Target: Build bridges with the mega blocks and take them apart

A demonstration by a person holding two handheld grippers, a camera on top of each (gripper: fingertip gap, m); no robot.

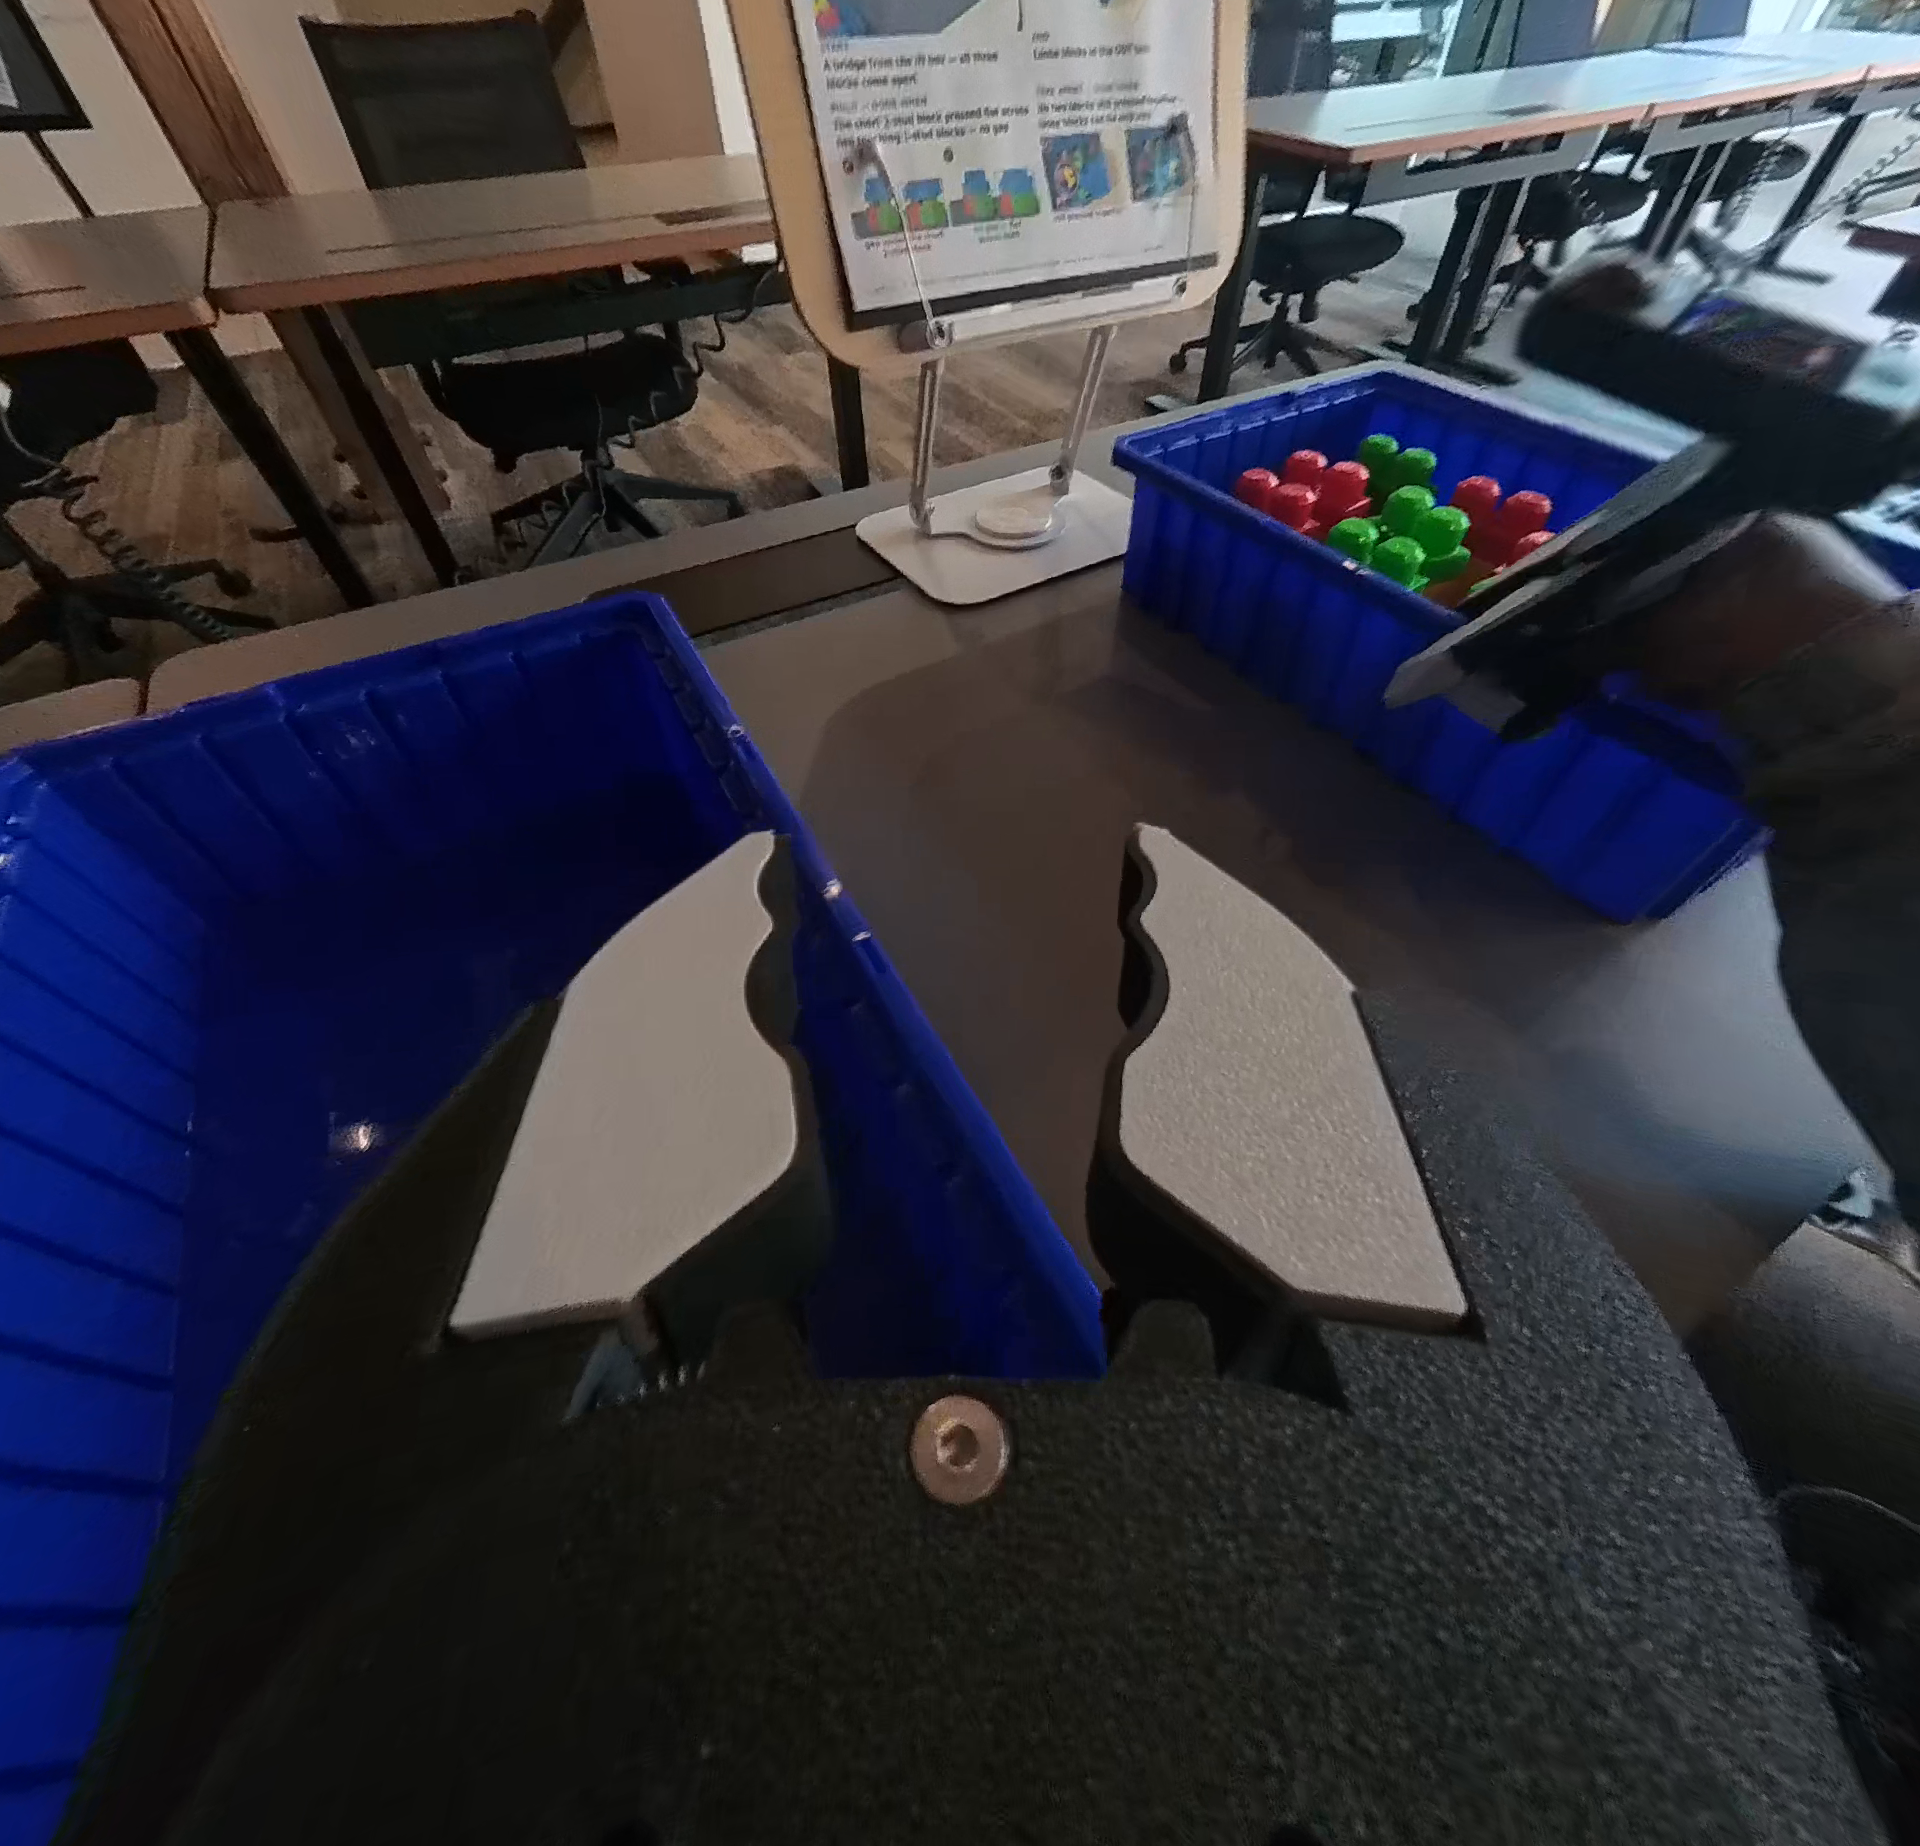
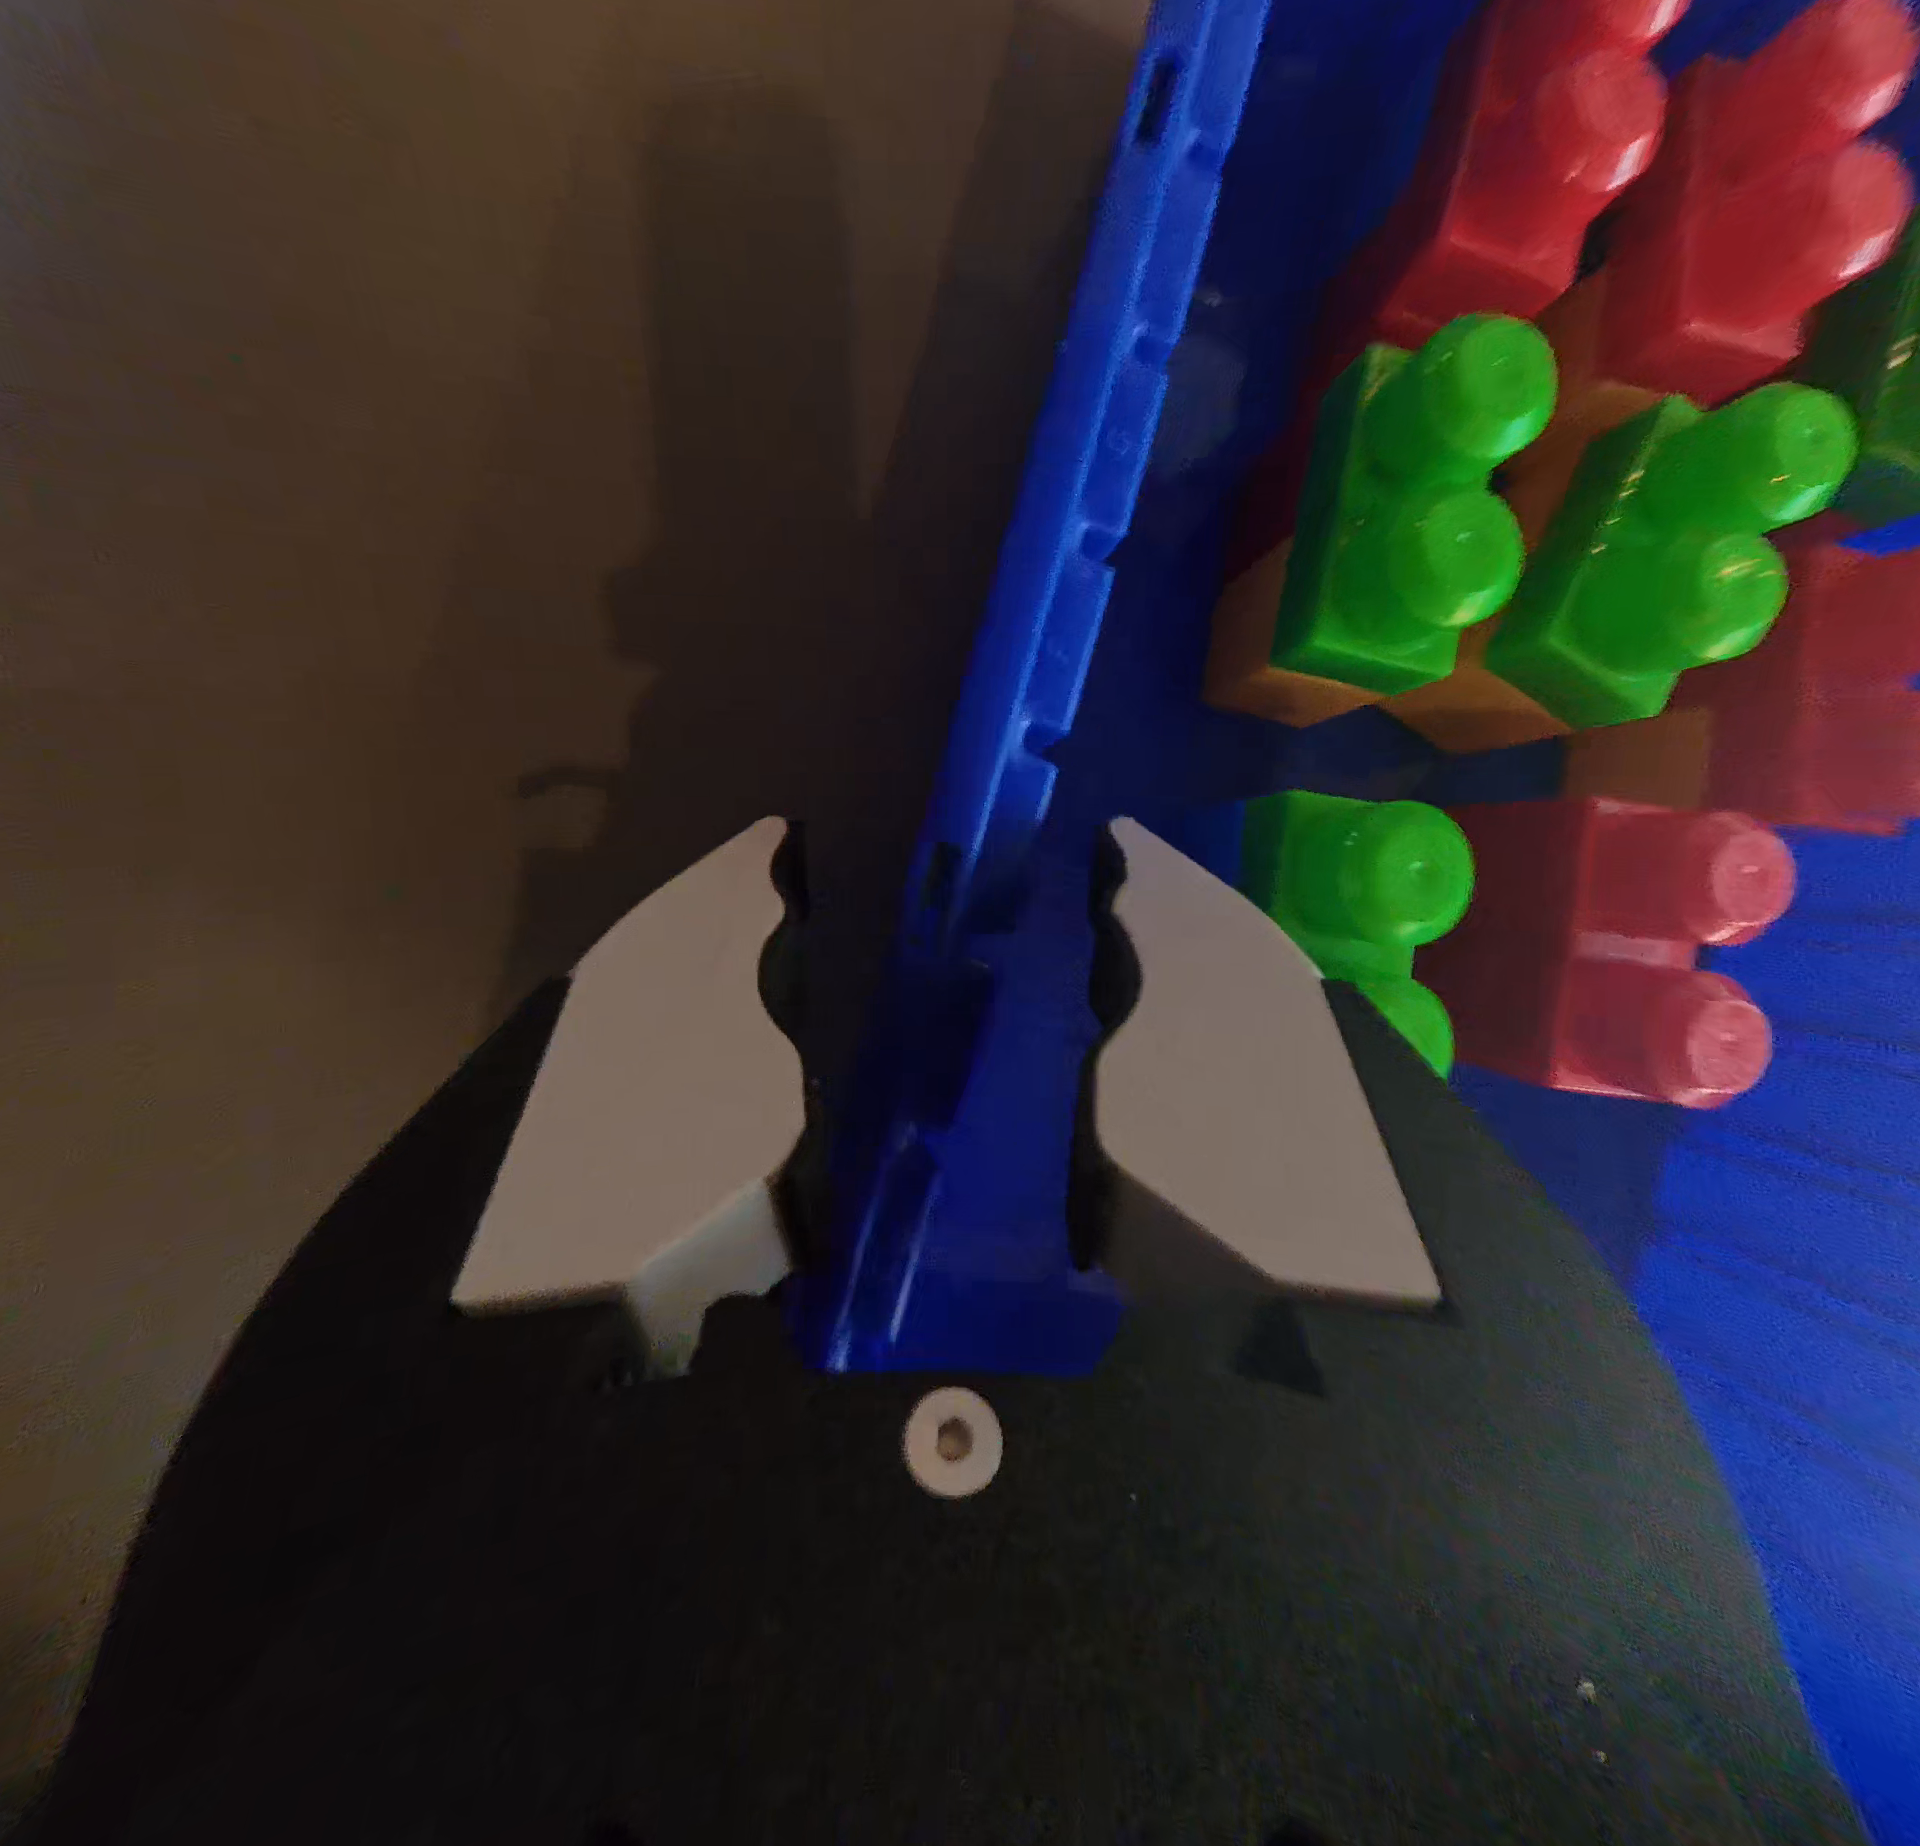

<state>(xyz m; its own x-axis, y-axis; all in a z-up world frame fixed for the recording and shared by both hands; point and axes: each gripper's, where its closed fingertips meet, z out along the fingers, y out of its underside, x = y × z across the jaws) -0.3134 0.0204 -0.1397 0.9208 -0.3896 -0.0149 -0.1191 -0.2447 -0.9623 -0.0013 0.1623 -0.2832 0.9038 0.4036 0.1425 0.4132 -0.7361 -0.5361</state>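
At the top centre of my left wrist view an instruction card on a metal stand (image 1: 1003,134) rises from the dark table (image 1: 1039,757), with desks and office chairs behind it. An empty blue bin (image 1: 312,861) fills the left of that frame, and my left gripper (image 1: 951,897) hangs with its jaws spread, straddling that bin's right wall and holding nothing. The mega blocks (image 1: 1392,518), red and green, lie in a second blue bin (image 1: 1247,591) at the upper right. My right gripper (image 2: 948,861) is also spread, the second bin's rim running up between its fingers, with the blocks just right of them.
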